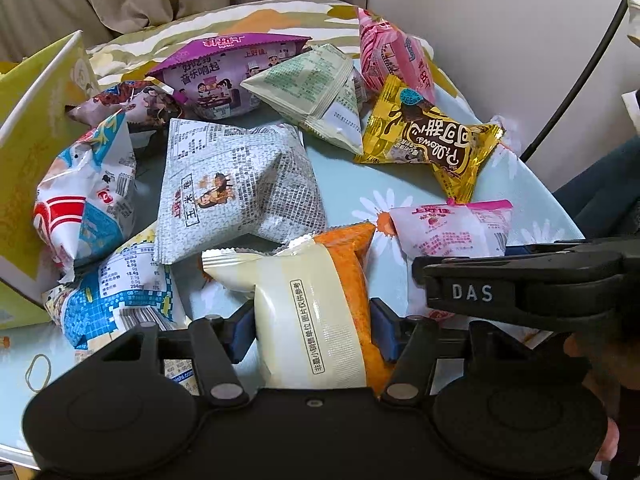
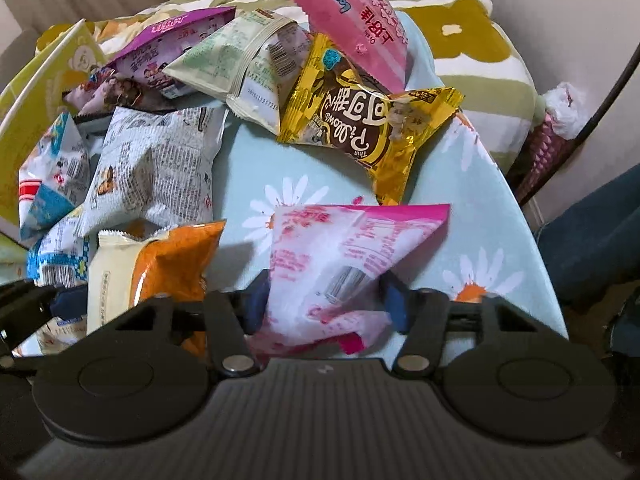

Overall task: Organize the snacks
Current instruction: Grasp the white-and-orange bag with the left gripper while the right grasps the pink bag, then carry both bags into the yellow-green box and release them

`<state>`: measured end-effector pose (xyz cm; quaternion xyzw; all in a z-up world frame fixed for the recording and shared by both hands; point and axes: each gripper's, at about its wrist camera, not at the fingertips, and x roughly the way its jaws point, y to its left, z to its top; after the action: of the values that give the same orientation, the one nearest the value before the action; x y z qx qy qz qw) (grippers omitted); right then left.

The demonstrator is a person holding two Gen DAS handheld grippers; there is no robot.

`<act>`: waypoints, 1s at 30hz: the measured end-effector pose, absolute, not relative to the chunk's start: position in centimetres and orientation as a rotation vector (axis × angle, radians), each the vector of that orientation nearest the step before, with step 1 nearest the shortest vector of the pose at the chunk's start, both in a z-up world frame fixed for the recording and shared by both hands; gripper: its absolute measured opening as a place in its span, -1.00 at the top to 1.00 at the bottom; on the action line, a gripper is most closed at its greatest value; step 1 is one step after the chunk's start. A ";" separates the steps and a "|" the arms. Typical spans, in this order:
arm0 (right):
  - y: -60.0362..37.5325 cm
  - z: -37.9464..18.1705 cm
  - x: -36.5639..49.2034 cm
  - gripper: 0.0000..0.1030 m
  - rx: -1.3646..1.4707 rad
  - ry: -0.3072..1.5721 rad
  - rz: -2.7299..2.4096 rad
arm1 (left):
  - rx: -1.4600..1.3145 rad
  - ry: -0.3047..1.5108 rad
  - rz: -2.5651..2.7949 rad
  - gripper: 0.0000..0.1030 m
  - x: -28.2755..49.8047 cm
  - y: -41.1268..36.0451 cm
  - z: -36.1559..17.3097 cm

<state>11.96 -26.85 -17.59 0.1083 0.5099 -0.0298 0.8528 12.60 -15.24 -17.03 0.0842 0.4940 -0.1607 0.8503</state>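
Several snack packets lie on a round table with a light blue daisy cloth [image 1: 352, 184]. My left gripper [image 1: 312, 326] is shut on a cream and orange packet [image 1: 316, 304], its blue pads pressing both sides. My right gripper [image 2: 326, 304] is shut on a white and pink packet [image 2: 340, 264], which also shows in the left wrist view [image 1: 448, 232]. Beyond lie a grey newsprint-pattern packet [image 1: 236, 184], a gold and brown packet [image 1: 432, 140], a pale green packet [image 1: 316, 88], a purple packet [image 1: 224, 76] and a pink packet [image 1: 392, 56].
A yellow-green box [image 1: 36, 120] stands open at the table's left edge. A red, white and blue packet [image 1: 88, 196] leans against it. A floral cushion [image 2: 460, 28] lies behind the table. A rubber band [image 1: 40, 372] lies at the near left.
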 end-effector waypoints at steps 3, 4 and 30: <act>-27.4 -17.3 11.6 -0.23 0.261 1.063 -0.065 | 0.168 1.029 -0.349 -0.21 12.4 -15.2 -16.5; -27.5 -17.0 11.4 -0.23 0.265 1.059 -0.064 | 0.165 1.025 -0.351 -0.21 12.4 -15.3 -16.3; -21.4 -2.0 11.4 -0.22 0.206 0.735 0.154 | 0.025 0.671 -0.175 -0.19 9.9 -5.1 -0.3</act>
<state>11.36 -21.43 -1.96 0.1002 0.3584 0.0753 0.9251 9.86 -5.09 -0.32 0.0121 0.3288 -0.0858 0.9404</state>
